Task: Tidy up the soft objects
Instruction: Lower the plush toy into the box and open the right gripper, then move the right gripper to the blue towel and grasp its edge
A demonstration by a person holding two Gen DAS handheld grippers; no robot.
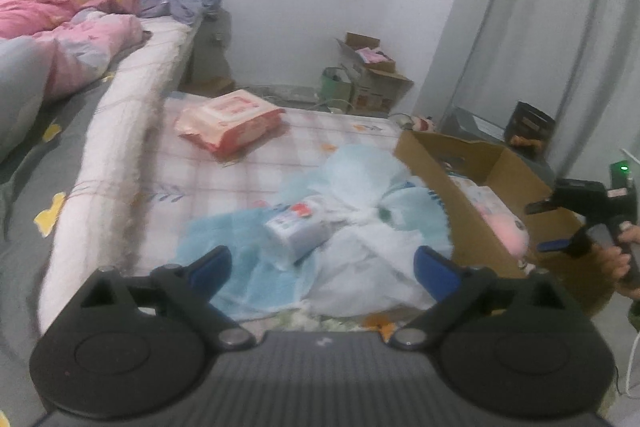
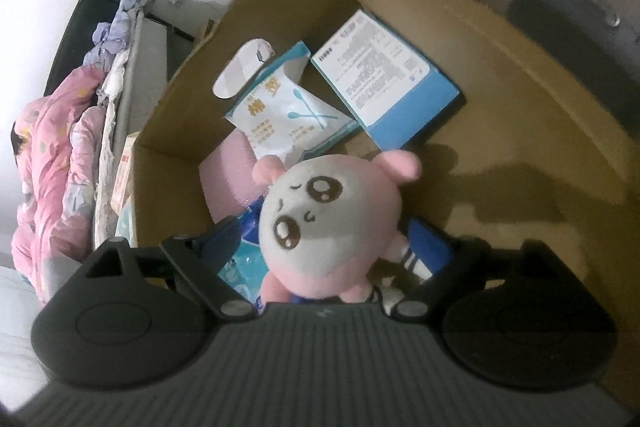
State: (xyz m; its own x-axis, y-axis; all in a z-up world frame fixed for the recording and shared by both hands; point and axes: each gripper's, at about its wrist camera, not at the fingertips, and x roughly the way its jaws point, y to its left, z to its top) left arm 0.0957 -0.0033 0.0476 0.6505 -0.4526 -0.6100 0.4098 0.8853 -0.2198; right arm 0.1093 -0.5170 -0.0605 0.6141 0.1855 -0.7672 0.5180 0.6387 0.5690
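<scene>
Right gripper (image 2: pixel 326 239) is hanging over the cardboard box (image 2: pixel 500 131), jaws standing wide apart. The pink plush toy (image 2: pixel 320 223) is sitting low-centre in the right wrist frame, between the blue pads (image 2: pixel 426 247). Whether a pad is brushing it I cannot tell; it does not look squeezed. It is lying inside the box on other packets, below a white cotton-swab packet (image 2: pixel 280 115) and a blue-edged carton (image 2: pixel 384 83).

Left gripper (image 1: pixel 322 265) is pointing down at the crumpled blue-and-white sheets (image 1: pixel 360 219) at centre frame, jaws also spread wide with nothing between them. A small tissue pack (image 1: pixel 298 227) is resting on that heap; a pink wipes pack (image 1: pixel 232 121) is lying well apart, toward the upper left.

Judgement: the toy is being dropped off, and the heap looks next.
- Lift the right gripper straight out so a pad is not dragging the toy back up.
- With the left, go for the firm tissue pack first, pads across its short sides.
- The loose sheets are likely to slide; pinch a bunched fold, not a flat edge.
</scene>
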